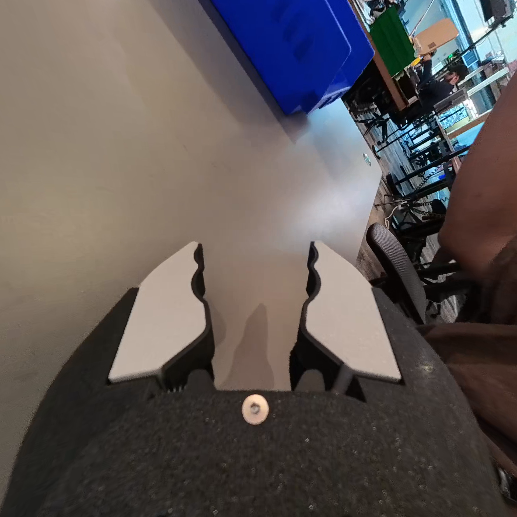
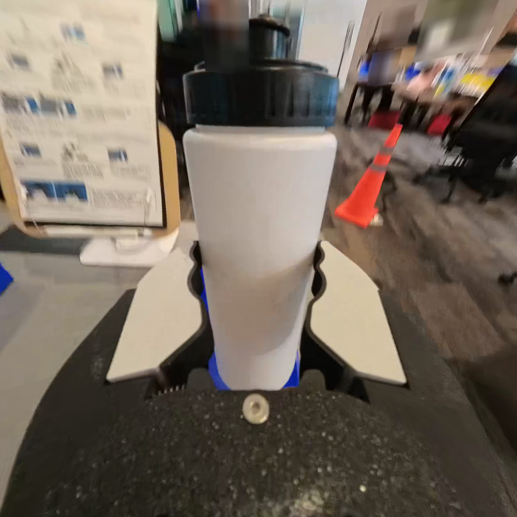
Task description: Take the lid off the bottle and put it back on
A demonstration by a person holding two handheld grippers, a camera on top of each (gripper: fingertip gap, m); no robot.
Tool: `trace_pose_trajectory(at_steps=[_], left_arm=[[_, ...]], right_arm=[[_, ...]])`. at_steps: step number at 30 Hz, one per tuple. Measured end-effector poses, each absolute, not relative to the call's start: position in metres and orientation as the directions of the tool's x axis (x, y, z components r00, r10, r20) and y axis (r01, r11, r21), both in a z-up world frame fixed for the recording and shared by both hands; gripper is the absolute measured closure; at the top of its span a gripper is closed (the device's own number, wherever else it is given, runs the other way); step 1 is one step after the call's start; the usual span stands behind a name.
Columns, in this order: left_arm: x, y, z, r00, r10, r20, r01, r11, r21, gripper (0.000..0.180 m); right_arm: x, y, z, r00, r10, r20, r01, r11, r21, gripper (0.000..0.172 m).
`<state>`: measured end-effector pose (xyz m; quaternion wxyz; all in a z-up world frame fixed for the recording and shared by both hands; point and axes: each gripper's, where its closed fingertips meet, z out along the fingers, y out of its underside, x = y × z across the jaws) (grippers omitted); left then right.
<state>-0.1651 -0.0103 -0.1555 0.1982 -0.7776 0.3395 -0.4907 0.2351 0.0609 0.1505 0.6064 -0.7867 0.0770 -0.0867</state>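
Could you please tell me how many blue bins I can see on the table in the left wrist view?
1: the blue bin sits at the far end of the table, well beyond the open left gripper. Others may lie outside the frame.

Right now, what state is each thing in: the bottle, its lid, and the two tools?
White cylindrical plastic bottle: upright, body between the right tool's fingers.
Black ribbed screw lid: on the bottle, not yet removed.
Right tool: closed around the bottle's lower body, both pads against its sides.
Left tool: open, nothing between its fingers, over the bare grey table.
Blue plastic bin: resting on the table.
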Motion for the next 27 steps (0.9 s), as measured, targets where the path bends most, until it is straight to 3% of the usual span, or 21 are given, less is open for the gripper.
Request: trace_pose_trajectory(at_steps=[5,11,15,20,25,27], left_arm=[[-0.166,-0.014,-0.162,0.294,-0.723,0.625,-0.374,-0.689,-0.62,0.11],[-0.168,-0.016,-0.16,0.291,-0.718,0.632,-0.368,-0.694,-0.619,0.11],[-0.169,-0.016,-0.152,0.276,-0.734,0.62,-0.353,-0.678,-0.645,0.11],[-0.17,-0.014,-0.141,0.264,-0.778,0.571,-0.332,-0.629,-0.703,0.109],[-0.171,-0.013,-0.14,0.276,-0.811,0.515,-0.342,-0.584,-0.736,0.109],[-0.17,-0.014,-0.141,0.27,-0.808,0.523,-0.345,-0.589,-0.731,0.109]], right_arm=[[0.226,0.098,0.061,0.986,-0.164,0.002,-0.101,-0.617,-0.781,0.095],[0.216,0.132,-0.024,0.991,-0.121,-0.055,-0.133,-0.873,-0.47,0.095],[0.221,0.142,-0.074,0.99,-0.127,-0.053,-0.137,-0.95,-0.282,0.095],[0.233,0.142,-0.124,0.988,-0.15,-0.027,-0.152,-0.98,-0.13,0.095],[0.237,0.132,-0.16,0.986,-0.166,-0.031,-0.167,-0.985,-0.047,0.095],[0.238,0.134,-0.163,0.983,-0.178,-0.034,-0.18,-0.981,-0.072,0.095]])
